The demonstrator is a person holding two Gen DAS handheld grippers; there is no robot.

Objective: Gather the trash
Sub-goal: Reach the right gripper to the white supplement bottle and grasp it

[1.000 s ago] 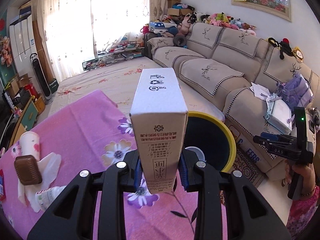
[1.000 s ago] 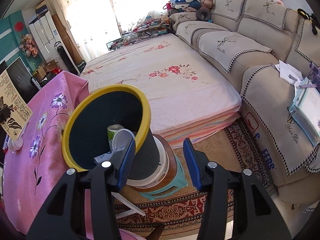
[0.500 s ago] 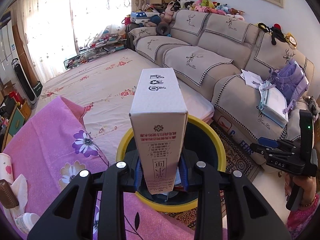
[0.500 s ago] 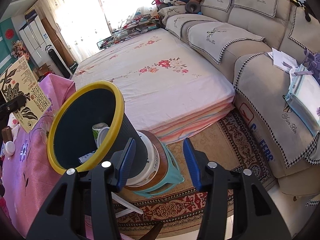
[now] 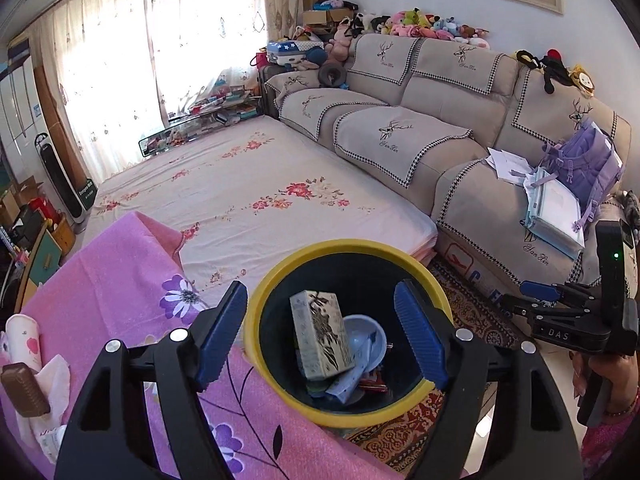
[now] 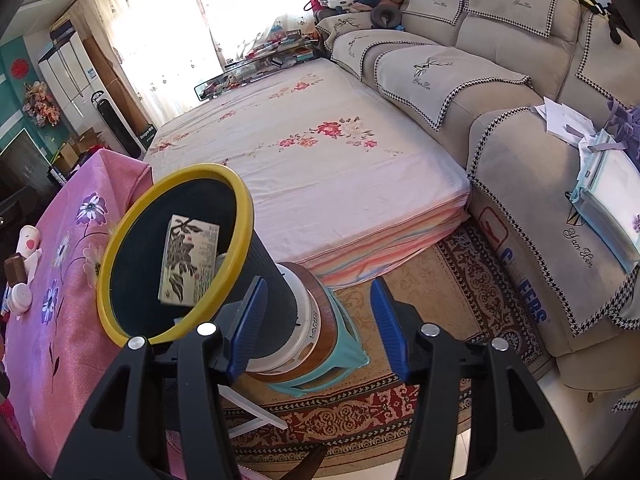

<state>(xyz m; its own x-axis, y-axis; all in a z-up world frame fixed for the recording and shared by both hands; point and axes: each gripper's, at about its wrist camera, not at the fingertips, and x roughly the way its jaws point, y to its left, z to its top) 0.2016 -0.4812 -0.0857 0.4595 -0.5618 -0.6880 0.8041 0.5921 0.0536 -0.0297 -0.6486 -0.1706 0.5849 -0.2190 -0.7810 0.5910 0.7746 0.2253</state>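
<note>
A black bin with a yellow rim [image 5: 348, 246] stands beside the pink-clothed table. A white printed carton [image 5: 320, 332] lies inside it on a pale blue lid and wrappers. My left gripper [image 5: 320, 292] hovers over the bin mouth; its jaws are opening, and the carton sits below them, untouched by the pads. In the right wrist view the bin [image 6: 240, 200] leans at the left with the carton [image 6: 190, 260] in it. My right gripper [image 6: 319, 286] is open beside the bin's wall, jaws easing apart, nothing between them. It also shows at the right edge [image 5: 528, 300], held by a hand.
The pink flowered tablecloth [image 5: 120, 280] carries a paper cup [image 5: 26, 338], a brown comb [image 5: 24, 390] and tissue at the left. The bin rests on a white tub and a teal stool [image 6: 344, 352] on a patterned rug. A floral mattress [image 5: 260, 184] and a beige sofa [image 5: 460, 120] lie beyond.
My left gripper moved from over the table to above the bin, then opened; the carton it held dropped into the bin. The right gripper shifted slightly.
</note>
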